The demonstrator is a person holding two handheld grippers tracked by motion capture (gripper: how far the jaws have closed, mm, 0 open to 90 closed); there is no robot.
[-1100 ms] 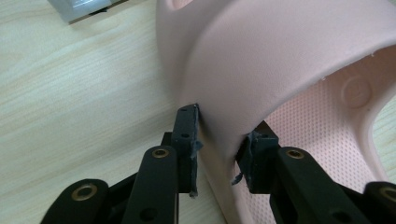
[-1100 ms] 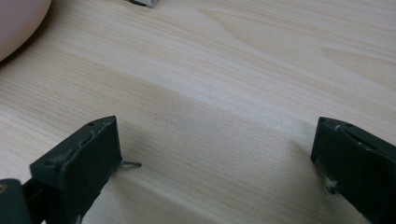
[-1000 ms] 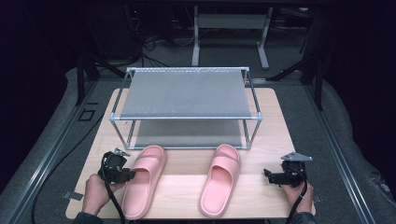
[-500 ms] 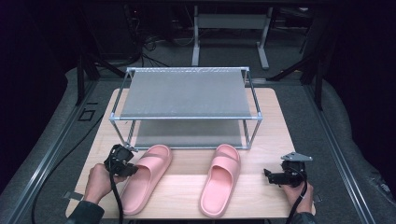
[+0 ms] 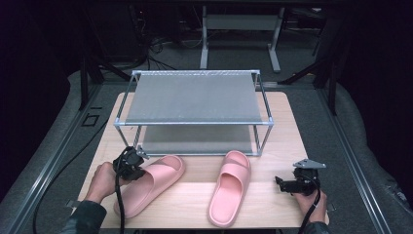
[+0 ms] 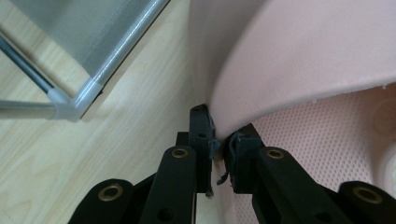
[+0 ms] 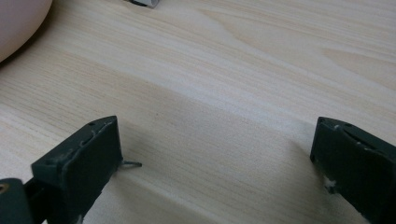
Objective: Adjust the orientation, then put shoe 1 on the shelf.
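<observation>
Both tongs differ: left tongs (image 6: 219, 151) pinch slipper (image 5: 151, 183) rim; right tongs (image 7: 215, 168) spread.

Dark room, grey carpet floor (image 5: 58, 122), metal table legs (image 5: 238, 36) behind

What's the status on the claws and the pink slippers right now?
Left claw shut on left slipper, pinching its strap edge. Right claw open over bare table. Right slipper untouched. Shoe rack just ahead.
</observation>
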